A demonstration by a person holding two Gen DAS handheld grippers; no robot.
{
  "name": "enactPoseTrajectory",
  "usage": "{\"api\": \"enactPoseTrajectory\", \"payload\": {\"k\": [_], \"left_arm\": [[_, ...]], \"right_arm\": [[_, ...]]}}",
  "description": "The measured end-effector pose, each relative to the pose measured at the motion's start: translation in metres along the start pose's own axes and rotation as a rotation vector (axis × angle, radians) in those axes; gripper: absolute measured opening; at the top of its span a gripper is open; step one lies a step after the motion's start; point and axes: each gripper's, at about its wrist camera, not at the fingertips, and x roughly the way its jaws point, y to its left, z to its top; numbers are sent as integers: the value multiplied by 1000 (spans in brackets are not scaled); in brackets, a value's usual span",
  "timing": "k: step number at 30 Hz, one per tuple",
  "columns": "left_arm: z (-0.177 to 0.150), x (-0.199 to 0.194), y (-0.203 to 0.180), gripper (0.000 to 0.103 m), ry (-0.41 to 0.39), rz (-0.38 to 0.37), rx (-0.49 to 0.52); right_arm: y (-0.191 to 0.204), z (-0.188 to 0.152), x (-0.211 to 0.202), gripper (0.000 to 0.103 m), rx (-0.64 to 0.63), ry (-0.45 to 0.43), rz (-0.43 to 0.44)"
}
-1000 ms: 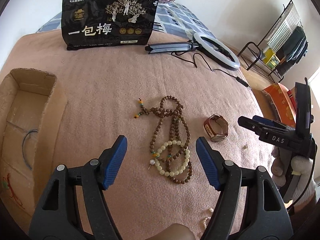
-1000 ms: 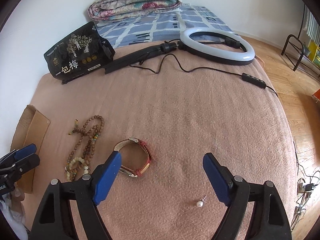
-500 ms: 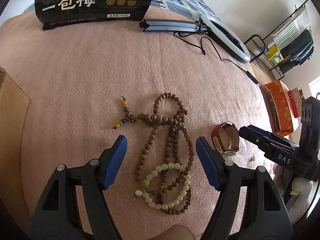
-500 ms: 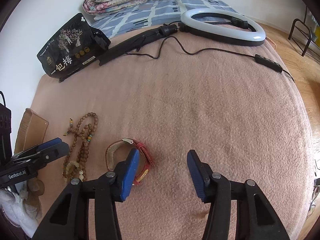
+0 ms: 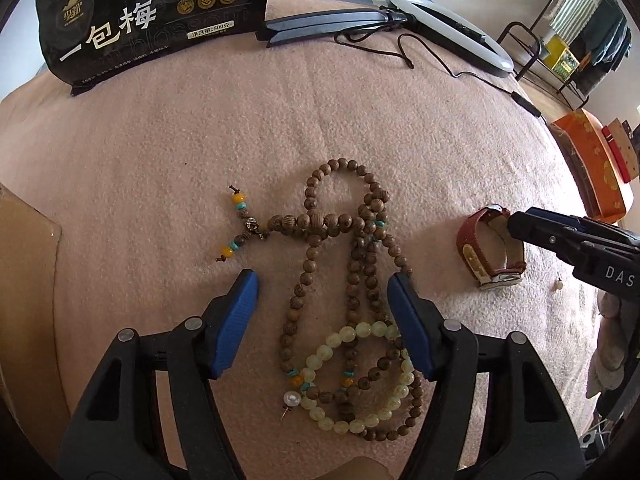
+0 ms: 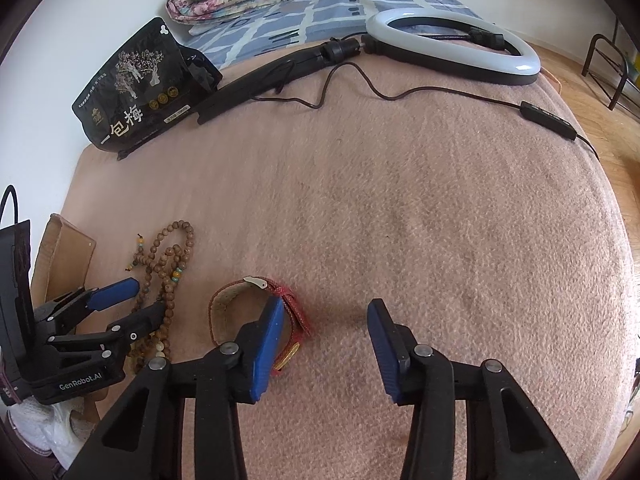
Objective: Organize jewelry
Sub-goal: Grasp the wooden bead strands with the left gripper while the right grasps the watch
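Note:
A long brown wooden bead necklace [image 5: 344, 256] lies tangled with a pale green bead bracelet [image 5: 360, 376] and a pearl earring [image 5: 292, 399] on the pink blanket [image 5: 160, 152]. My left gripper [image 5: 322, 292] hangs over them with its jaws closing; the bead strands lie between the blue pads, untouched. A red-strapped watch [image 6: 294, 312] stands on edge to the right. My right gripper [image 6: 326, 308] is closing too: its left pad sits inside the watch loop, the red strap just inside the jaws, not pinched. One of its fingers [image 5: 536, 224] shows at the watch [image 5: 472, 248].
A cardboard box [image 5: 24, 280] sits at the left edge. At the back lie a black snack bag [image 5: 152, 12] and a ring light [image 6: 452, 40] with its cable [image 6: 440, 92]. A second small earring [image 5: 558, 285] lies right of the watch. An orange box [image 5: 592, 172] stands off the bed.
My left gripper came down and forward over the beads, and the box slid out to the left. My right gripper narrowed its jaws and dropped onto the watch.

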Motion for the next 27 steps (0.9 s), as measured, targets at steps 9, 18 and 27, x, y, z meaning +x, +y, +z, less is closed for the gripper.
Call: {"api": "enactPoseTrajectory", "payload": {"k": [9, 18, 27], "left_arm": [[6, 8, -9, 40, -50, 79, 34], [13, 5, 13, 7, -57, -12, -81], [11, -20, 22, 4, -98, -111, -134]], "right_arm": [[9, 1, 7, 45, -18, 9, -4], [26, -5, 16, 25, -116, 20, -97], [28, -8, 6, 9, -114, -16, -77]]}}
